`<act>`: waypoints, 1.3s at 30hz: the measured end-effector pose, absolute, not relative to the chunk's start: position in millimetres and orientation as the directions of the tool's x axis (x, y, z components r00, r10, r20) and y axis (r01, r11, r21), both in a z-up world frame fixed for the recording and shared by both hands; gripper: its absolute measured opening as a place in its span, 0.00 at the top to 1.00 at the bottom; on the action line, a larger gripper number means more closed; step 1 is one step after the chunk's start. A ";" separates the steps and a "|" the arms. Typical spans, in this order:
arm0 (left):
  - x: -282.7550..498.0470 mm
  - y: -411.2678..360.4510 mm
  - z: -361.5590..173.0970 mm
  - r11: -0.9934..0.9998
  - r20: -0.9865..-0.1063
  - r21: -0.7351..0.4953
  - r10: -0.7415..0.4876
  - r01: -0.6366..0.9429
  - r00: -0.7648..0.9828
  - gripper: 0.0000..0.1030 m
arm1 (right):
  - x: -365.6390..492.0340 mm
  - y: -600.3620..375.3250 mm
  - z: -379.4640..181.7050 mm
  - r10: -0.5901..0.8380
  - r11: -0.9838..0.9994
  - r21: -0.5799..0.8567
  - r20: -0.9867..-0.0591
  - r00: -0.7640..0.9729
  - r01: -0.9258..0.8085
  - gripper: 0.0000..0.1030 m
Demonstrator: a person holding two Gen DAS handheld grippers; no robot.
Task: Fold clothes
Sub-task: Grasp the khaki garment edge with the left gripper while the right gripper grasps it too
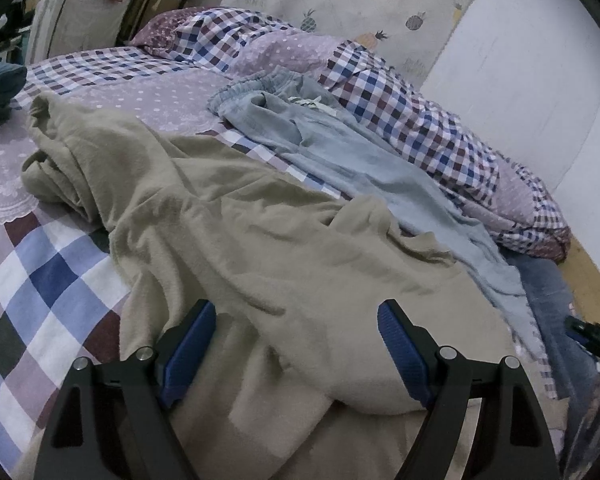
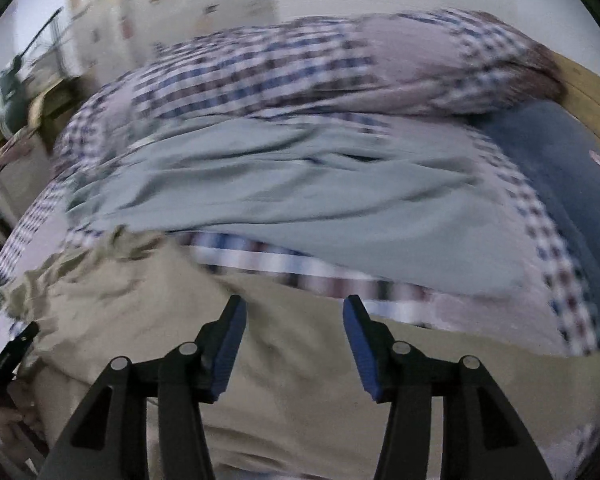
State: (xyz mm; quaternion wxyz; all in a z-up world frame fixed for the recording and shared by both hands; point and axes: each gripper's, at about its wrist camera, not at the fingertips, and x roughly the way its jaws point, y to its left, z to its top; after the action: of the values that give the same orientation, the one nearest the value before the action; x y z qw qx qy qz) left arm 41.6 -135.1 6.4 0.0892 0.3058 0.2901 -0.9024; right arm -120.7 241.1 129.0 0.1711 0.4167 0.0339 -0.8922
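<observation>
A rumpled beige fleece garment (image 1: pixel 236 216) is spread unfolded — a pale blue-grey cotton garment (image 1: pixel 340 152) just beyond it; both grippers, left (image 1: pixel 296 312) and right (image 2: pixel 294 308), are held wide apart above it — nothing gripped.

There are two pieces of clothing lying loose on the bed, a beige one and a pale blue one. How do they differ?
The beige garment lies nearest, under both open grippers, left and right; the pale blue garment lies beyond it, against the rolled checked quilt. The beige one looks thick and fleecy, the blue one thinner, with a gathered elastic edge. The beige one covers more bed. Both are crumpled and unfolded.
</observation>
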 end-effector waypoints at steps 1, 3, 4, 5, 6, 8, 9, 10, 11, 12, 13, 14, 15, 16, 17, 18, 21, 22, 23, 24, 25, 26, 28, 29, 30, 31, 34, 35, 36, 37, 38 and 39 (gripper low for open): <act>43.5 -137.8 9.9 -0.812 -0.592 -0.481 0.022 0.331 -0.806 0.17 | -118.5 222.9 129.5 -0.297 -0.929 0.085 -0.754 -0.585 0.361 0.48; 47.2 -142.3 17.0 -0.805 -0.569 -0.500 0.027 0.320 -0.822 0.17 | -114.0 186.4 130.6 -0.336 -0.905 0.092 -0.753 -0.566 0.415 0.47; 52.2 -148.3 25.0 -0.796 -0.538 -0.523 0.030 0.306 -0.842 0.17 | -111.8 168.1 131.1 -0.355 -0.892 0.095 -0.752 -0.555 0.442 0.47; 57.1 -154.7 30.9 -0.786 -0.510 -0.544 0.031 0.294 -0.860 0.17 | -109.6 149.9 131.6 -0.373 -0.878 0.098 -0.751 -0.544 0.468 0.47; 62.2 -162.2 35.8 -0.773 -0.486 -0.564 0.027 0.290 -0.873 0.17 | -105.4 131.0 133.3 -0.393 -0.864 0.104 -0.751 -0.531 0.493 0.47; 73.2 -180.0 44.7 -0.743 -0.435 -0.607 0.012 0.283 -0.900 0.17 | -95.3 96.6 137.2 -0.428 -0.833 0.111 -0.750 -0.504 0.543 0.46; 79.6 -192.2 47.9 -0.722 -0.413 -0.628 -0.006 0.289 -0.911 0.17 | -88.5 76.3 138.0 -0.447 -0.812 0.112 -0.751 -0.487 0.573 0.46; 85.5 -205.1 49.0 -0.699 -0.402 -0.647 -0.026 0.305 -0.915 0.17 | -81.3 55.1 138.4 -0.466 -0.788 0.112 -0.751 -0.468 0.605 0.46; 91.4 -218.0 50.1 -0.676 -0.392 -0.664 -0.047 0.319 -0.919 0.17 | -72.9 34.9 139.2 -0.482 -0.766 0.109 -0.750 -0.453 0.633 0.46; 99.4 -233.9 47.7 -0.635 -0.388 -0.693 -0.071 0.341 -0.919 0.17 | -64.2 14.9 140.1 -0.497 -0.743 0.106 -0.749 -0.438 0.660 0.46; 107.5 -249.9 45.4 -0.593 -0.384 -0.719 -0.095 0.362 -0.918 0.17 | -57.0 -2.2 140.7 -0.508 -0.724 0.103 -0.748 -0.426 0.682 0.46; 115.5 -265.8 43.1 -0.548 -0.382 -0.744 -0.118 0.381 -0.917 0.17 | -50.4 -18.4 141.3 -0.519 -0.705 0.100 -0.748 -0.414 0.703 0.46; 124.3 -283.4 38.0 -0.490 -0.382 -0.774 -0.143 0.401 -0.913 0.17 | -40.9 -41.6 141.8 -0.533 -0.677 0.096 -0.748 -0.396 0.730 0.46; 132.0 -297.6 32.8 -0.439 -0.389 -0.795 -0.162 0.419 -0.907 0.17 | -34.4 -57.8 142.3 -0.541 -0.658 0.093 -0.749 -0.383 0.748 0.46; 139.8 -311.8 27.7 -0.387 -0.396 -0.813 -0.180 0.435 -0.900 0.17 | -26.8 -76.2 141.9 -0.548 -0.635 0.084 -0.749 -0.372 0.768 0.46; 146.4 -322.1 21.1 -0.339 -0.405 -0.829 -0.187 0.446 -0.895 0.17 | -18.7 -95.9 141.4 -0.554 -0.611 0.073 -0.751 -0.360 0.788 0.46; 166.3 -352.9 1.3 -0.188 -0.434 -0.862 -0.203 0.470 -0.878 0.17 | 2.9 -156.2 134.5 -0.569 -0.532 0.031 -0.753 -0.330 0.846 0.46; 168.0 -357.4 -2.4 -0.165 -0.436 -0.868 -0.195 0.468 -0.878 0.17 | 8.3 -171.6 131.7 -0.573 -0.511 0.018 -0.753 -0.324 0.860 0.46; 169.7 -362.0 -6.1 -0.141 -0.438 -0.874 -0.187 0.466 -0.879 0.17 | 13.4 -187.7 128.1 -0.571 -0.495 0.003 -0.755 -0.323 0.869 0.46; 170.4 -364.7 -8.4 -0.127 -0.436 -0.879 -0.176 0.460 -0.883 0.17 | 18.7 -204.8 124.2 -0.569 -0.481 -0.012 -0.757 -0.322 0.877 0.46; 170.6 -365.6 -8.6 -0.125 -0.435 -0.881 -0.171 0.457 -0.884 0.17 | 23.9 -221.9 120.3 -0.566 -0.466 -0.028 -0.759 -0.322 0.885 0.46; 170.3 -366.5 -7.0 -0.134 -0.435 -0.879 -0.171 0.459 -0.884 0.17 | 27.4 -237.4 116.1 -0.562 -0.455 -0.043 -0.761 -0.324 0.889 0.46; 168.8 -371.1 -4.9 -0.152 -0.436 -0.874 -0.174 0.462 -0.883 0.17 | 32.1 -265.5 107.2 -0.553 -0.437 -0.068 -0.767 -0.327 0.897 0.46; 168.6 -372.8 -6.6 -0.150 -0.436 -0.875 -0.172 0.461 -0.883 0.17 | 33.8 -278.2 100.9 -0.543 -0.430 -0.072 -0.775 -0.322 0.900 0.46; 168.5 -374.5 -8.2 -0.147 -0.436 -0.875 -0.170 0.461 -0.884 0.17 | 35.6 -291.0 94.2 -0.533 -0.425 -0.074 -0.785 -0.315 0.902 0.46; 168.3 -376.3 -9.9 -0.145 -0.437 -0.876 -0.168 0.460 -0.884 0.17 | 36.4 -299.5 88.8 -0.525 -0.422 -0.073 -0.793 -0.310 0.903 0.46; 170.6 -381.7 -14.1 -0.128 -0.427 -0.885 -0.153 0.447 -0.891 0.17 | 38.1 -316.9 74.6 -0.498 -0.428 -0.098 -0.804 -0.325 0.898 0.46; 172.5 -382.1 -13.6 -0.133 -0.427 -0.885 -0.151 0.446 -0.892 0.17 | 37.2 -320.0 71.8 -0.488 -0.437 -0.117 -0.802 -0.345 0.892 0.48; 174.3 -382.4 -13.2 -0.138 -0.427 -0.884 -0.148 0.446 -0.892 0.17 | 33.3 -320.4 70.5 -0.480 -0.460 -0.118 -0.800 -0.359 0.880 0.59; 175.1 -383.5 -13.1 -0.142 -0.426 -0.884 -0.147 0.446 -0.893 0.17 | 28.5 -320.1 69.6 -0.472 -0.487 -0.115 -0.800 -0.372 0.866 0.72; 175.6 -384.1 -13.4 -0.143 -0.425 -0.884 -0.146 0.444 -0.893 0.17 | 20.9 -310.3 72.9 -0.485 -0.523 -0.076 -0.792 -0.370 0.849 0.94; 176.2 -384.6 -13.8 -0.145 -0.424 -0.885 -0.145 0.443 -0.894 0.17 | 12.4 -297.9 77.4 -0.504 -0.559 -0.026 -0.783 -0.365 0.829 0.94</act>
State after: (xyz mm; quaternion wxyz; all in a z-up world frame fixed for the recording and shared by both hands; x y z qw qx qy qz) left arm 176.2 -384.6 -13.8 0.1967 0.1193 0.6236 -0.7471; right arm 12.4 -297.9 77.4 0.4178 0.3782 0.2145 -0.7978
